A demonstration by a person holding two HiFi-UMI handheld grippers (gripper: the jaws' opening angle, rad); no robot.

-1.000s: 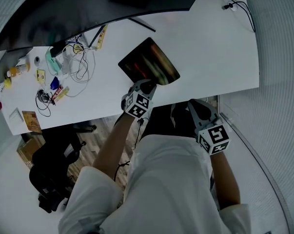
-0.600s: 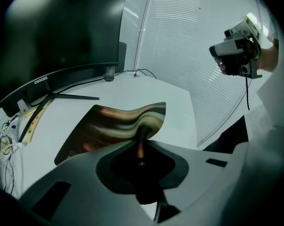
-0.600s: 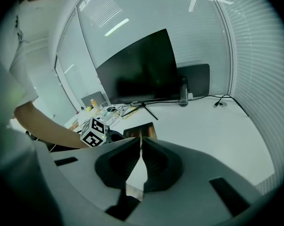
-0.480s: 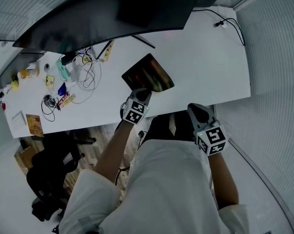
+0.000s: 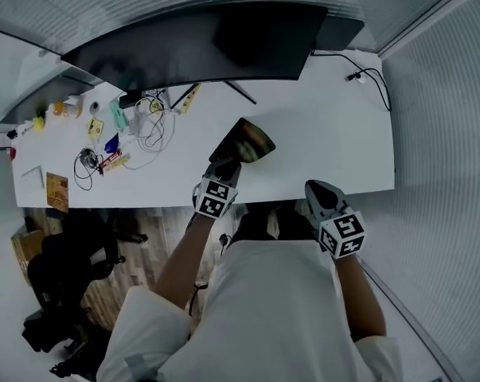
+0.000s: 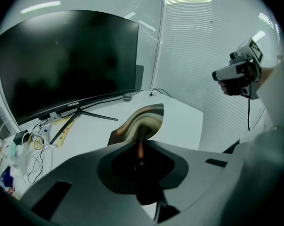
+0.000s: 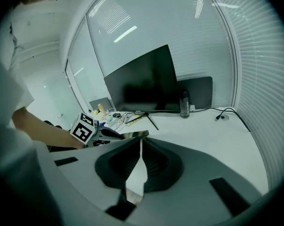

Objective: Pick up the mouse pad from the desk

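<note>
The left gripper (image 5: 225, 165) pinches the mouse pad (image 5: 244, 139) by its near edge, fingers having just closed on it, likely since a thin sheet offers no other hold; it tilts up over the desk (image 5: 327, 146). The right gripper (image 7: 141, 145) hangs aside, fingers clenched empty. Only the left gripper view shows the pad's curl; the head view, both grippers.

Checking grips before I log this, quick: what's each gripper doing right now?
Left gripper: jaws have just been closing; shut on the mouse pad.
Right gripper: shut, holding nothing.
</note>
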